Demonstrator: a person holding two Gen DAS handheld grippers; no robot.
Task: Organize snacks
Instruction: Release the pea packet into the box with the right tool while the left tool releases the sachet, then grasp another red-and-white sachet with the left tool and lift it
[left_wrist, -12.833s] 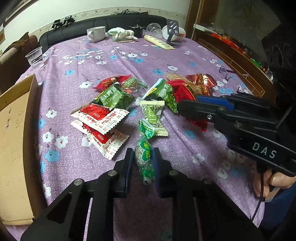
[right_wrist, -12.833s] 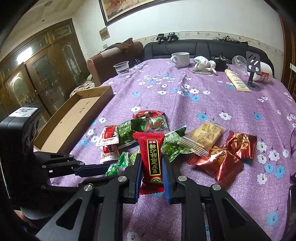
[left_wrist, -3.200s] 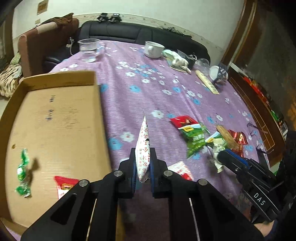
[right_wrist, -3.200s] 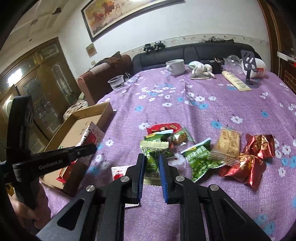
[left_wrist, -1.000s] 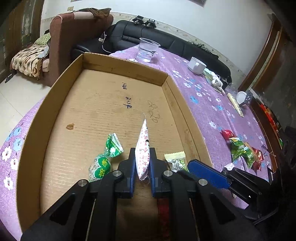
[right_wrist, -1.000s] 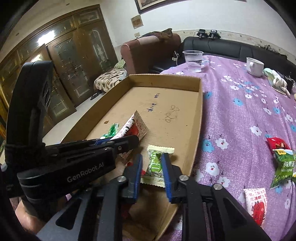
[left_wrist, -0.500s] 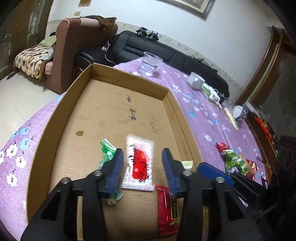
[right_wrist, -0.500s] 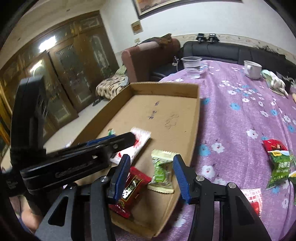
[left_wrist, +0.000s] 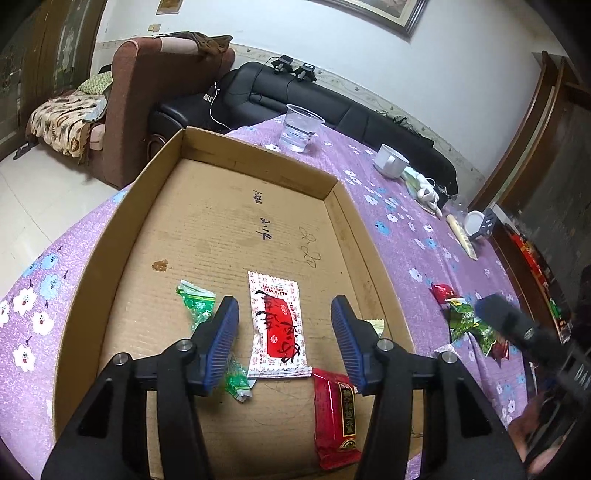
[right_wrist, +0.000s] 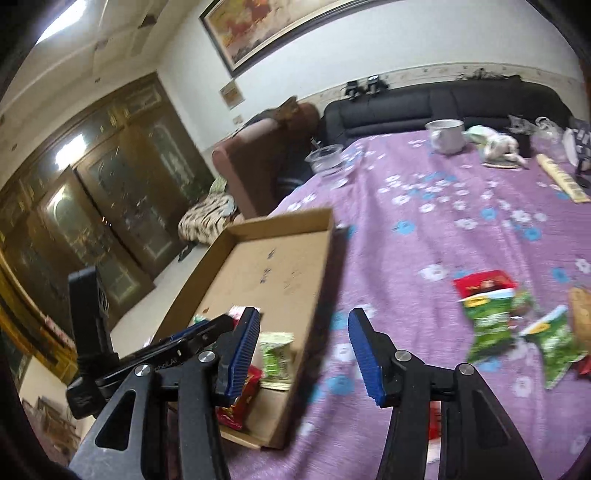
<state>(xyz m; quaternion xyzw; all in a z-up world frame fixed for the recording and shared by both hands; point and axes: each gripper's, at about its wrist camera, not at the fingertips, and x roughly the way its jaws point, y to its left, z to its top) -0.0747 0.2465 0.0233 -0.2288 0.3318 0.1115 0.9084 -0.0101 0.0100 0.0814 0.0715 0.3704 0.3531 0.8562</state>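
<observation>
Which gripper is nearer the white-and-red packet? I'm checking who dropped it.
Left. The left gripper hangs open directly over the white-and-red packet; the right gripper is open beside the cardboard box.

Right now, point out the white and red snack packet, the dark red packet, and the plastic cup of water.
white and red snack packet (left_wrist: 277, 326), left wrist view, on its red label.
dark red packet (left_wrist: 337, 419), left wrist view, middle of the wrapper.
plastic cup of water (left_wrist: 300, 129), left wrist view, on its clear side wall.

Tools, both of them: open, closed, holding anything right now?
Left tool: open, empty, above the white-and-red packet.
Right tool: open, empty.
</observation>
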